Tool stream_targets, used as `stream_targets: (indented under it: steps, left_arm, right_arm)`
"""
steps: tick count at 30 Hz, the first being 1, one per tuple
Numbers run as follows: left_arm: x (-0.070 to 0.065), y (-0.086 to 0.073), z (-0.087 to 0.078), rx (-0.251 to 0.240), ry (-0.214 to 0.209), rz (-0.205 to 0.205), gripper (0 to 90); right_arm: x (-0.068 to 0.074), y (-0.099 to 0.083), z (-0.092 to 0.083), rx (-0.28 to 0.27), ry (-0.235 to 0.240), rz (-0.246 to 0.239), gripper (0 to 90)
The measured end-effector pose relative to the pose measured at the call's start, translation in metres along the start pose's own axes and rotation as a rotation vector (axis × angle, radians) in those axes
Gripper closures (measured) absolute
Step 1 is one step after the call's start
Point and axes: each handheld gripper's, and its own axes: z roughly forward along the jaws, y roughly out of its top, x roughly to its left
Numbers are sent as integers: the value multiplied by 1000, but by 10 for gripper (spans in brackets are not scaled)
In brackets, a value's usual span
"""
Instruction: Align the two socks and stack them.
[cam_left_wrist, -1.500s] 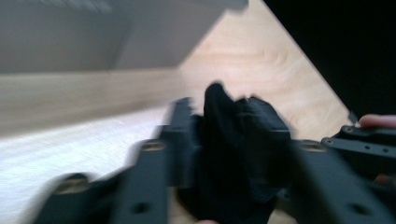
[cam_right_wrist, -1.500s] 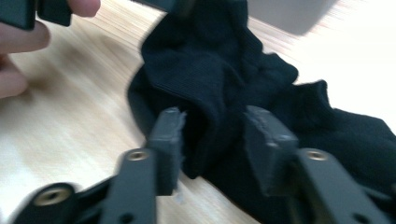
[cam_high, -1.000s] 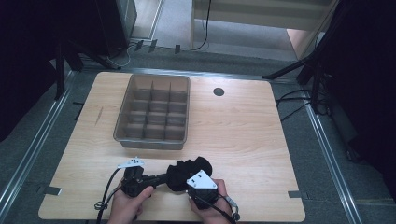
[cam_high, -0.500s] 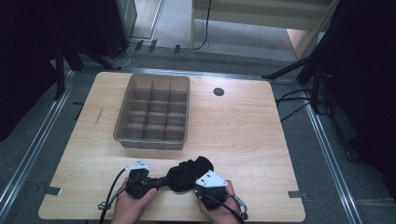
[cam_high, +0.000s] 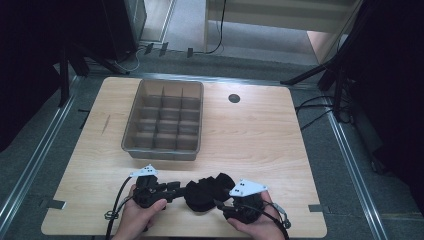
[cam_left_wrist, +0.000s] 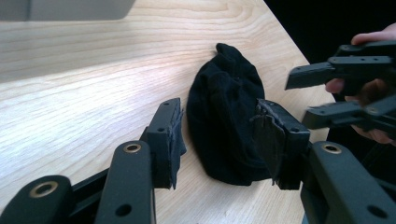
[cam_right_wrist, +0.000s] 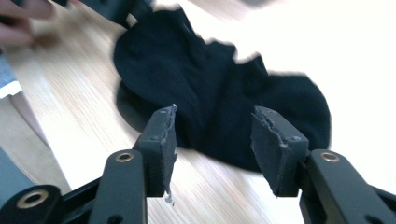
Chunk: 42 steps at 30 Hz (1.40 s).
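Note:
A black sock (cam_high: 207, 191) lies bunched on the wooden table (cam_high: 260, 135) near its front edge, between my two grippers. My left gripper (cam_high: 177, 189) points at it from the left. Its jaws have just been opening; in the left gripper view (cam_left_wrist: 219, 133) they straddle the sock's (cam_left_wrist: 224, 116) near end, and the pads (cam_left_wrist: 168, 135) do not press on it. My right gripper (cam_high: 221, 203) points at the sock from the right. Its jaws have also just been opening; in the right gripper view (cam_right_wrist: 215, 135) they stand apart just short of the sock (cam_right_wrist: 210, 93).
A grey tray with several compartments (cam_high: 164, 150) stands behind the grippers at the left middle. A dark round spot (cam_high: 234, 98) marks the table farther back. Bare wood stretches to the right. In the left gripper view, the right gripper (cam_left_wrist: 345, 88) shows at the right edge.
Both grippers have opened and let go of the black sock, which now rests on the table. The right gripper has drawn away to the right; the left has stayed put.

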Motion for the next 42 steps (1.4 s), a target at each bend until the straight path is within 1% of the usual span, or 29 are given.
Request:
stream_targets:
  steps: [1, 2, 3, 4, 5, 6, 7, 9, 10, 11, 12, 16, 17, 18, 20, 21, 22, 24, 26, 28, 29, 31, 33, 35, 37, 38, 39, 41, 42]
  left_arm:
    - [-1, 2, 2, -11, -8, -2, 511]
    - [-1, 2, 2, -11, -8, -2, 512]
    - [-2, 3, 3, -14, -15, -6, 512]
    - [-3, 4, 5, 6, -31, 4, 536]
    - [-4, 5, 8, 47, -34, 25, 602]
    - [-6, 5, 11, 84, -25, 44, 656]
    - [-9, 3, 16, 139, -33, 68, 678]
    - [-14, -1, 22, 218, -70, 112, 706]
    - [-16, -3, 24, 231, -69, 128, 706]
    - [-18, -4, 26, 237, -53, 138, 708]
    - [-19, -5, 27, 238, -49, 135, 720]
    - [-15, -5, 30, 237, -2, 143, 769]
    - [-11, -3, 27, 213, 40, 133, 784]
    - [-11, -3, 27, 213, 40, 133, 784]
    - [-6, 0, 23, 175, 112, 133, 779]
    - [3, 4, 18, 155, 137, 106, 781]
    - [7, 5, 16, 150, 144, 97, 779]
    - [9, 7, 13, 151, 144, 94, 772]
    - [12, 8, 9, 162, 123, 92, 715]
    - [13, 11, 4, 161, 86, 90, 649]
    - [13, 14, 0, 149, 52, 86, 621]
    - [13, 18, -6, 122, 23, 84, 586]
    - [12, 20, -8, 87, 12, 77, 566]
    - [11, 20, -6, 65, 26, 69, 546]
    - [9, 17, -2, 80, 42, 74, 613]
    - [8, 16, -1, 96, 44, 74, 708]
    - [7, 15, 1, 116, 53, 80, 708]
    - [7, 11, 4, 156, 70, 88, 812]
    - [7, 10, 5, 178, 81, 93, 812]
  right_arm:
    - [-2, -3, 0, -28, 4, 51, 551]
    - [-2, -3, 0, -28, 4, 51, 551]
    - [-1, -3, -1, -53, 15, 77, 592]
    - [0, -2, -1, -94, 27, 100, 630]
    - [3, 0, -1, -141, 37, 141, 673]
    - [5, 1, 1, -161, 40, 165, 696]
    - [7, 1, 4, -165, 36, 173, 711]
    - [12, -1, 15, -112, 44, 164, 738]
    - [15, -3, 22, -62, 49, 137, 745]
    - [17, -6, 26, -38, 39, 126, 756]
    - [19, -10, 31, -13, 31, 121, 775]
    - [19, -12, 33, -30, 29, 152, 796]
    - [21, -12, 35, -45, 20, 170, 799]
    - [21, -12, 35, -45, 20, 170, 799]
    - [28, -11, 41, -68, 13, 200, 793]
    - [38, -8, 48, -91, -5, 193, 780]
    - [44, -5, 52, -99, -22, 179, 771]
    - [48, -3, 55, -107, -38, 165, 768]
    - [51, 0, 60, -116, -48, 164, 728]
    - [49, 1, 59, -120, -19, 176, 654]
    - [48, 1, 57, -119, -9, 177, 640]
    - [46, 1, 51, -138, 5, 178, 645]
    - [42, 2, 42, -172, -8, 201, 710]
    - [38, 2, 38, -209, -16, 224, 767]
    - [39, 3, 40, -220, -23, 222, 789]
    - [41, 3, 47, -193, -16, 206, 795]
    - [41, 3, 47, -193, -16, 206, 795]
    - [45, -1, 58, -135, -33, 171, 796]
    - [45, -1, 58, -135, -33, 171, 796]
